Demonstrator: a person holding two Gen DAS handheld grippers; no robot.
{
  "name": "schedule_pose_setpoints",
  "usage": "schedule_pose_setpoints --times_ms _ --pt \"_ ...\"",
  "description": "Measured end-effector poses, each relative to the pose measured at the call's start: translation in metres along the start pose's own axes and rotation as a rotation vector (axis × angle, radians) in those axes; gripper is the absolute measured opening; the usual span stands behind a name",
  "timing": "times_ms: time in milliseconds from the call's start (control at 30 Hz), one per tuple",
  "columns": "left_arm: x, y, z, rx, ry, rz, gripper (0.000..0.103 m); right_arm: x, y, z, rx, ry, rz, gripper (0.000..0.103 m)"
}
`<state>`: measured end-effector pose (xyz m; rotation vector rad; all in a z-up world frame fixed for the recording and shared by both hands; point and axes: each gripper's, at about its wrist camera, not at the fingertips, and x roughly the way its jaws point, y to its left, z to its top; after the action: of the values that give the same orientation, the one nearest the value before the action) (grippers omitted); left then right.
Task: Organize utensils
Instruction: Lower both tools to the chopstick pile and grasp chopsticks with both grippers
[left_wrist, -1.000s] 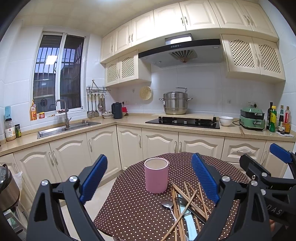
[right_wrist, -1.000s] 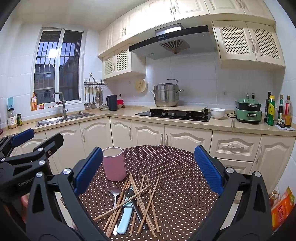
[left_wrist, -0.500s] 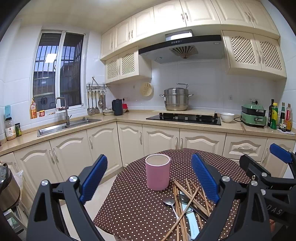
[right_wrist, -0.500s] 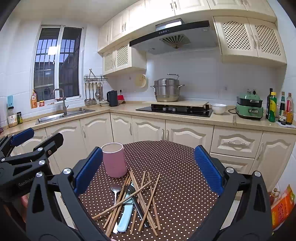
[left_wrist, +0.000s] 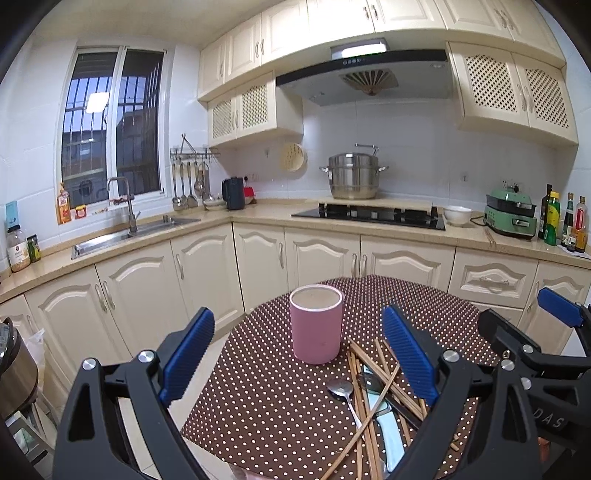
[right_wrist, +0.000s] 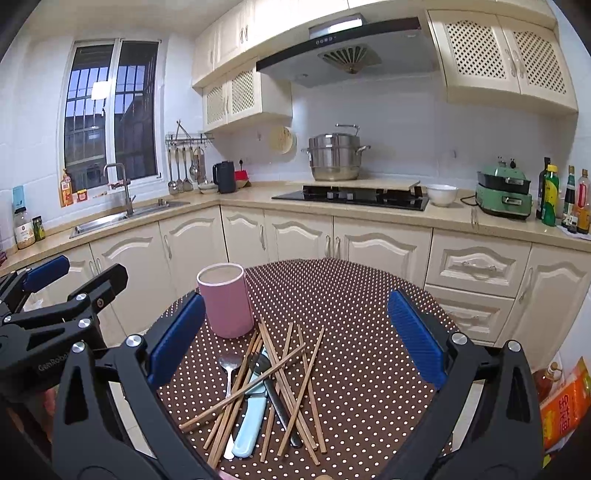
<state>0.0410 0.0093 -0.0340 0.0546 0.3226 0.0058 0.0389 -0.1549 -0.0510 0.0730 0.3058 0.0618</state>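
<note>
A pink cylindrical cup (left_wrist: 316, 325) (right_wrist: 226, 300) stands upright and looks empty on the round brown polka-dot table (right_wrist: 354, 295). Just in front of it lies a loose pile of wooden chopsticks (right_wrist: 284, 380) (left_wrist: 373, 391), a metal spoon (right_wrist: 229, 363) (left_wrist: 341, 389), a utensil with a light blue handle (right_wrist: 251, 421) and a dark-handled utensil (right_wrist: 280, 406). My left gripper (left_wrist: 299, 354) is open and empty, above the table's near left edge. My right gripper (right_wrist: 291, 343) is open and empty, above the pile. Each gripper shows at the side of the other's view.
Cream kitchen cabinets (right_wrist: 369, 240) run behind the table. The counter holds a sink (left_wrist: 129, 236), a hob (left_wrist: 369, 216) with a steel pot (left_wrist: 352, 177), a white bowl (left_wrist: 457, 215), a green appliance (left_wrist: 511, 216) and bottles (left_wrist: 561, 221). An orange packet (right_wrist: 561, 406) sits low right.
Both views have shifted slightly downward and closer to the table; the cup and utensils sit a little lower in view. Both grippers stay open and nothing on the table has moved.
</note>
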Motion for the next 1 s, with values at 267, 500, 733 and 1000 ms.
schedule_pose_setpoints --times_ms 267,500,733,1000 --pt "0.058 -0.001 -0.019 0.029 0.252 -0.15 0.09 0.043 -0.019 -0.018 0.024 0.185 0.005 0.097" --pt "0.097 -0.023 -0.052 0.188 0.397 -0.211 0.089 0.073 -0.041 -0.044 0.045 0.317 -0.05 0.097" --pt "0.127 -0.046 -0.075 0.239 0.513 -0.33 0.05 0.087 -0.054 -0.062 0.061 0.373 -0.047 0.097" --pt "0.152 -0.074 -0.095 0.291 0.585 -0.384 0.034 0.096 -0.065 -0.073 0.084 0.408 -0.048 0.097"
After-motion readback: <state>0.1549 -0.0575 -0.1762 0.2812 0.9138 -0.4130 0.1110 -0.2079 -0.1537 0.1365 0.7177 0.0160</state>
